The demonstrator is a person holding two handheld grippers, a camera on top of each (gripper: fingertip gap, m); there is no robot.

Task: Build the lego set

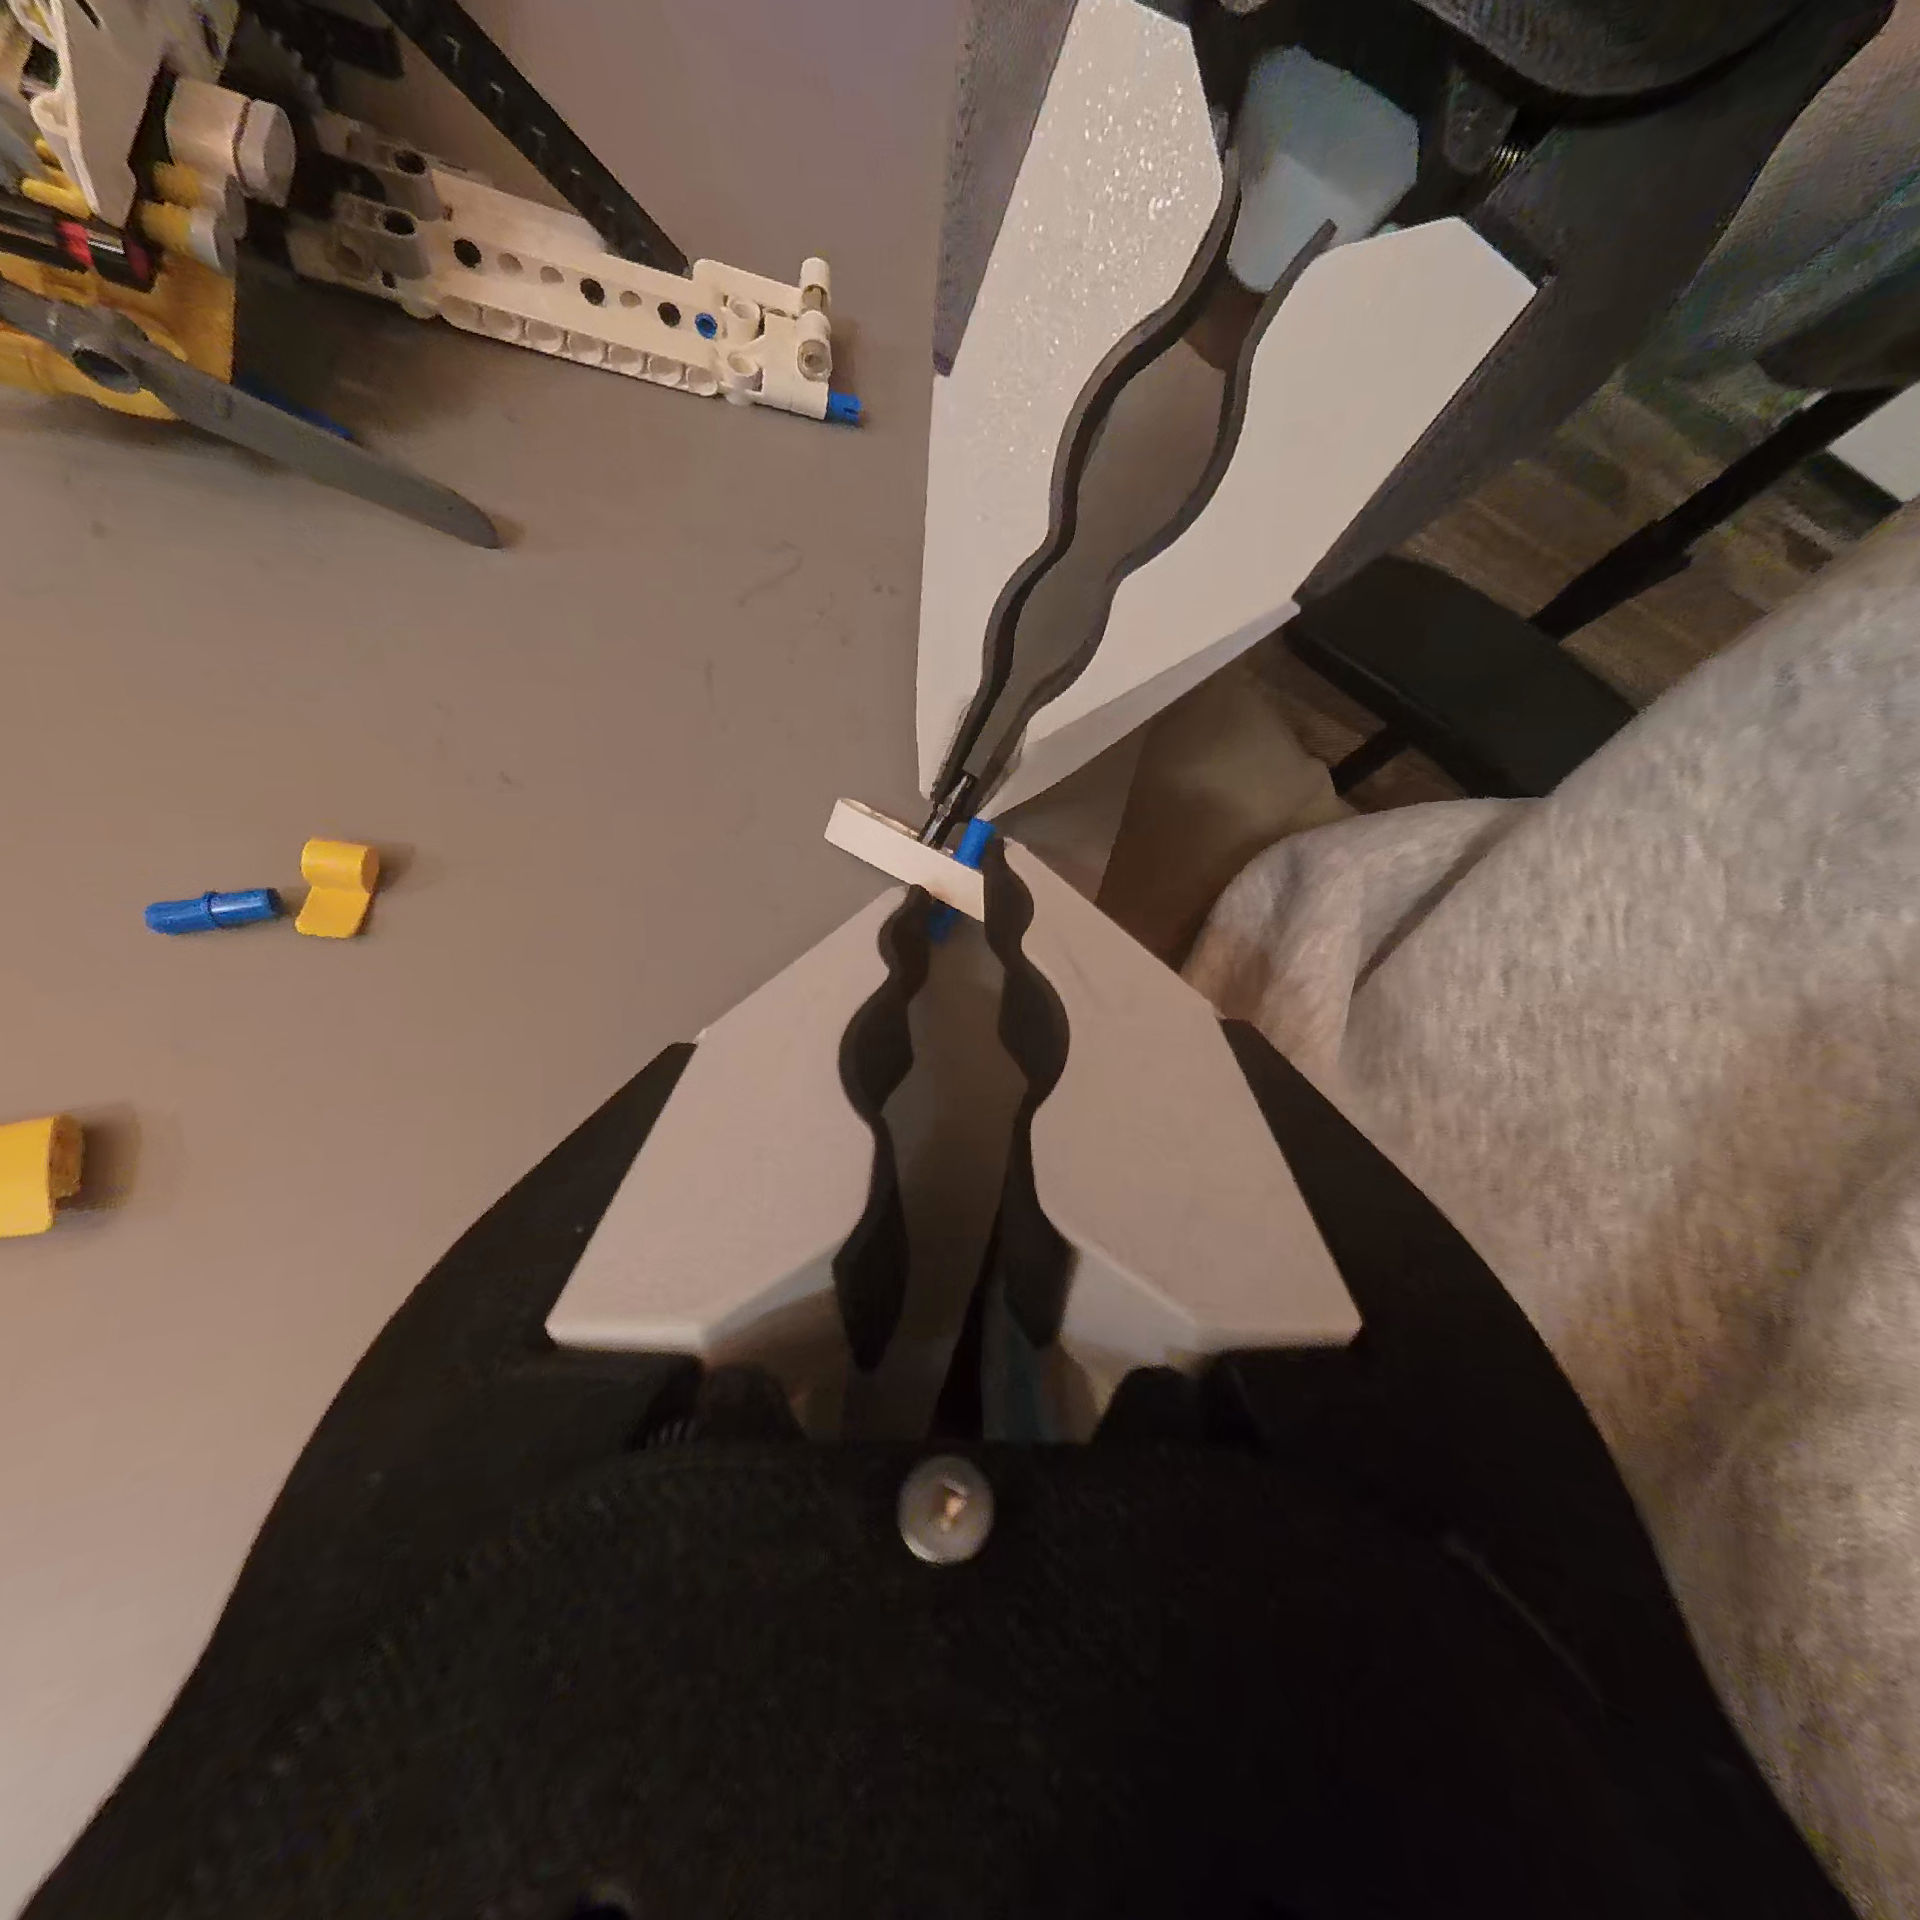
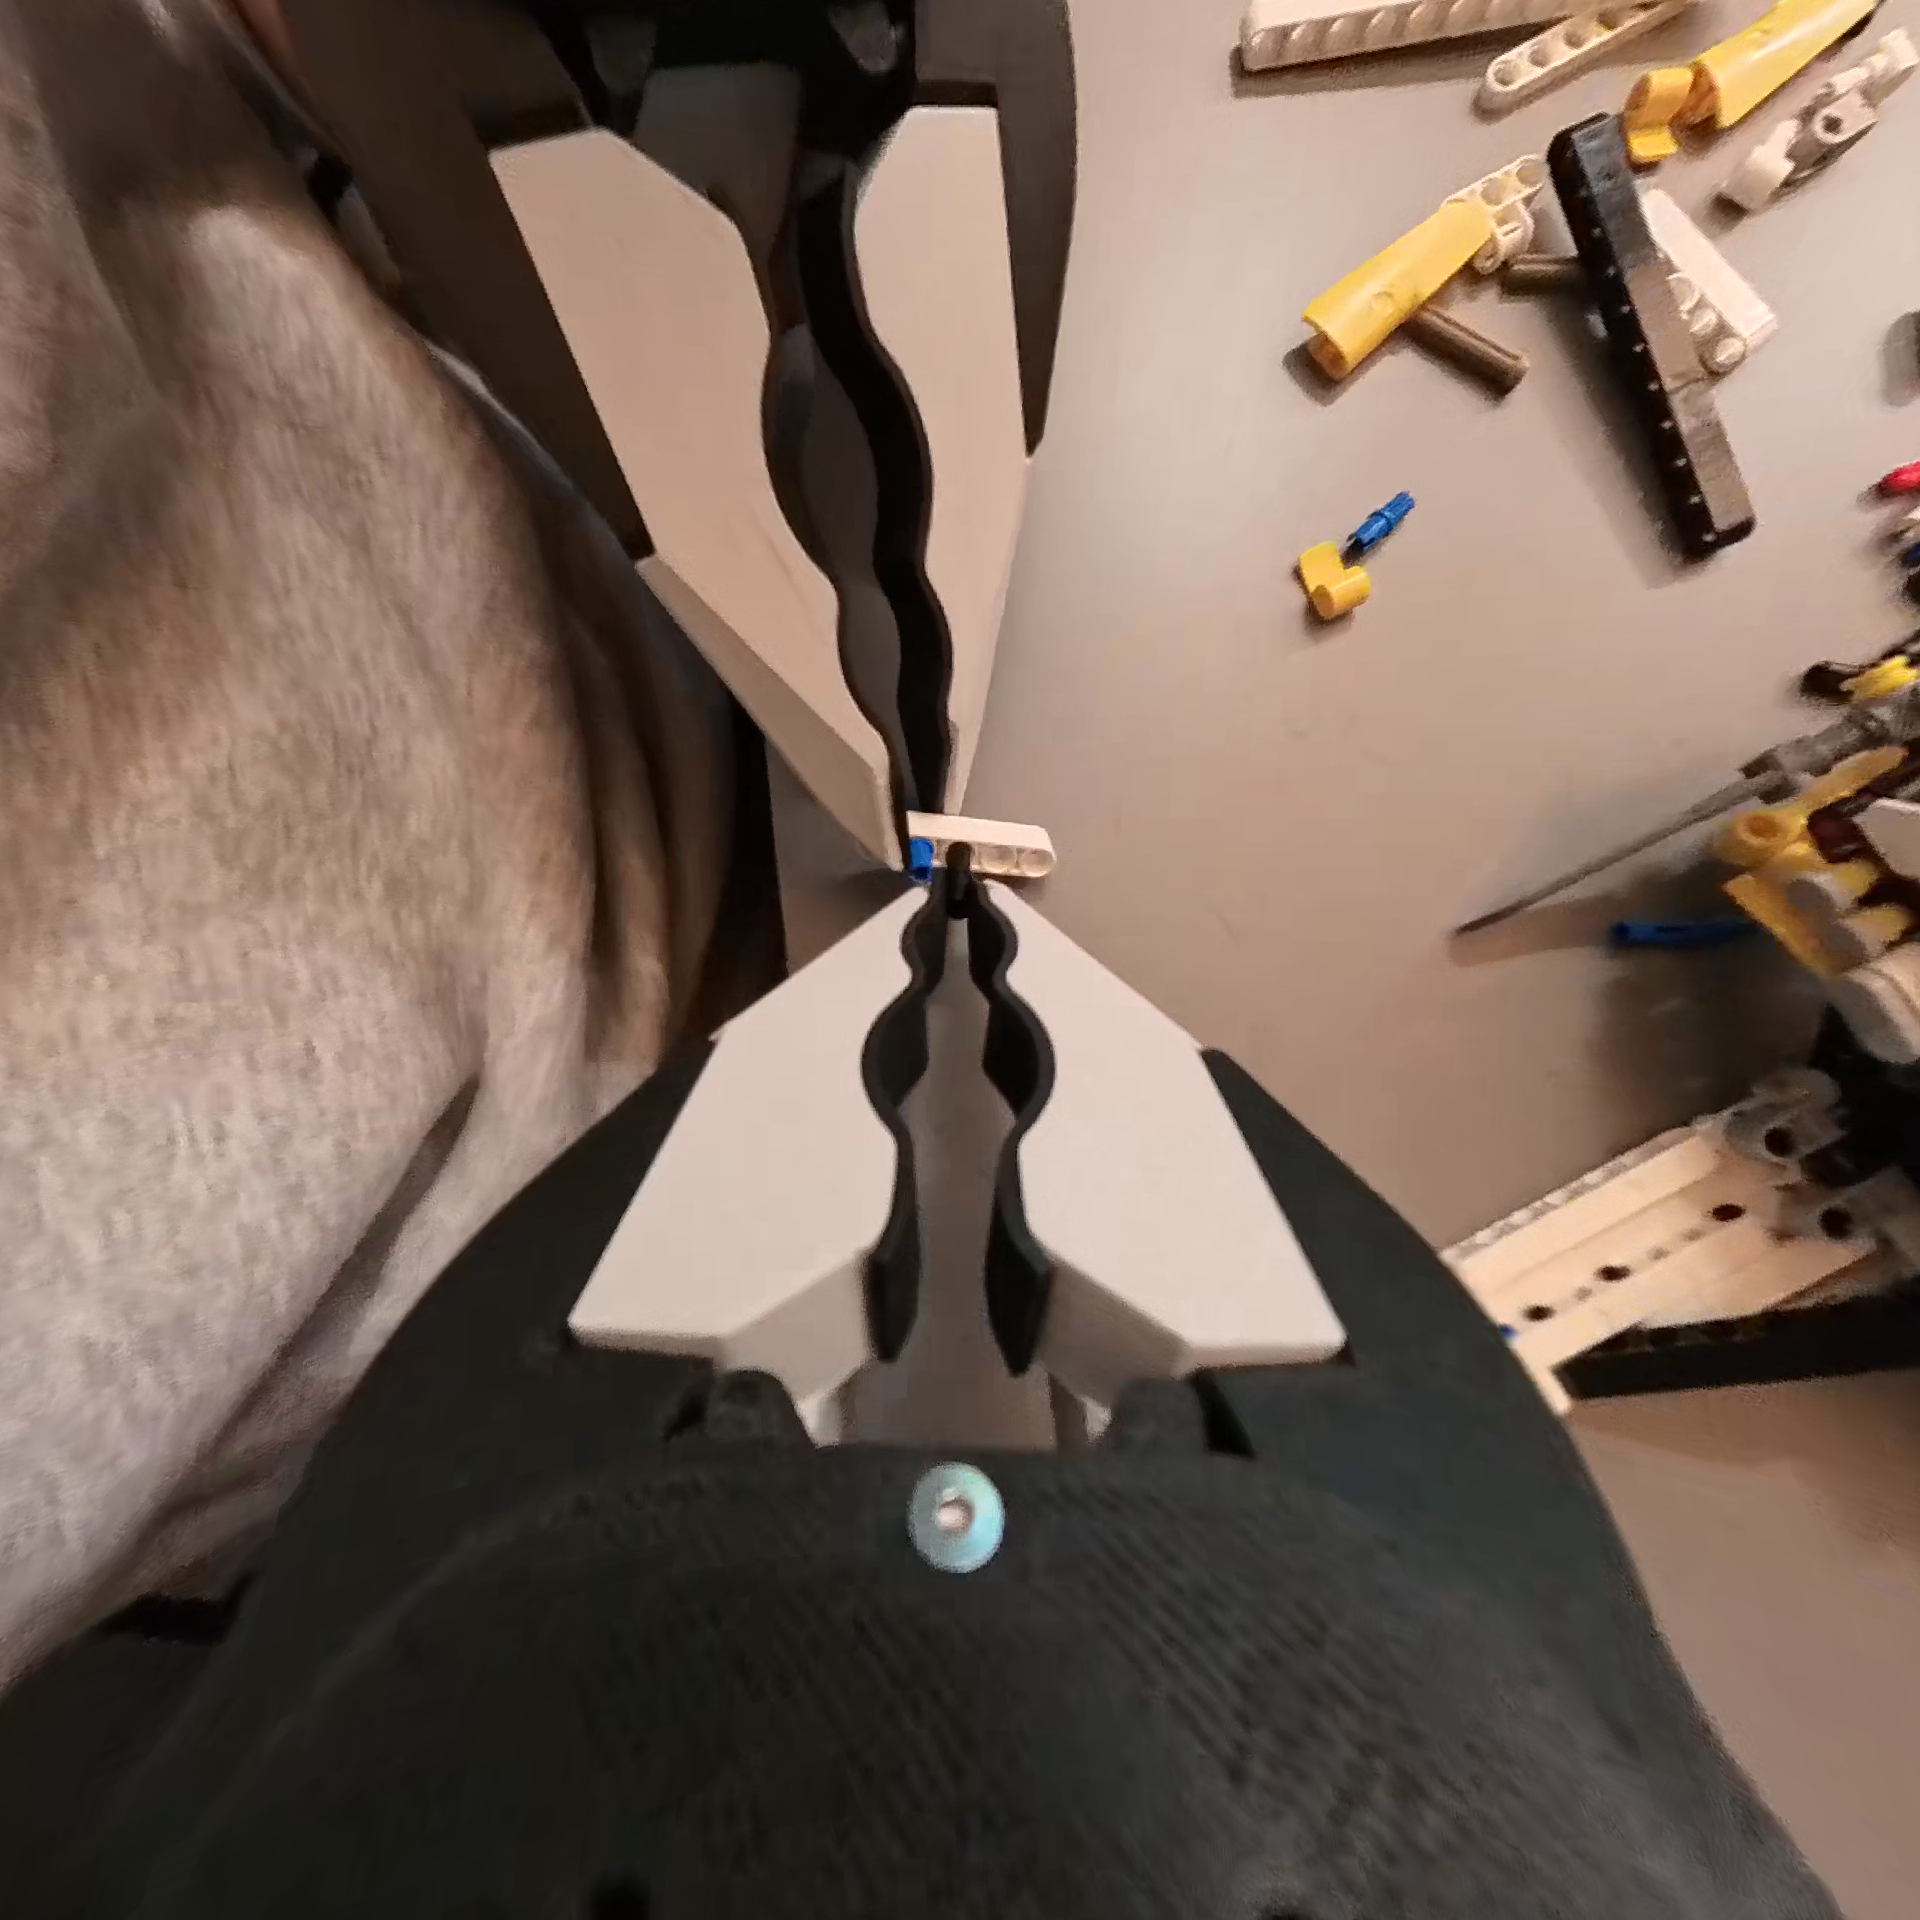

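Note:
In the left wrist view my left gripper (image 1: 951,883) is shut on a short white beam (image 1: 891,837) with a blue pin (image 1: 975,837) through its end, held in the air at the table's near edge. My right gripper (image 1: 956,792) comes from above, shut on a small black pin (image 1: 950,812) whose tip touches the beam. In the right wrist view my right gripper (image 2: 956,902) holds the black pin (image 2: 957,883) against a hole in the white beam (image 2: 997,858). The left gripper (image 2: 925,823) grips that beam beside the blue pin (image 2: 917,858).
The partly built yellow, white and black model (image 1: 156,208) with a grey blade (image 1: 312,447) lies at the far left. A loose blue pin (image 1: 213,909) and a yellow connector (image 1: 338,888) lie on the grey table (image 1: 623,675). Several loose parts (image 2: 1652,343) lie beyond. A person's grey clothing (image 1: 1558,1143) is close by. The grippers are tip to tip, or close to it. About 9 cm separates my left fingertips from the yellow connector (image 1: 338,888). Seen from the right wrist view (image 2: 1332,568) as well.

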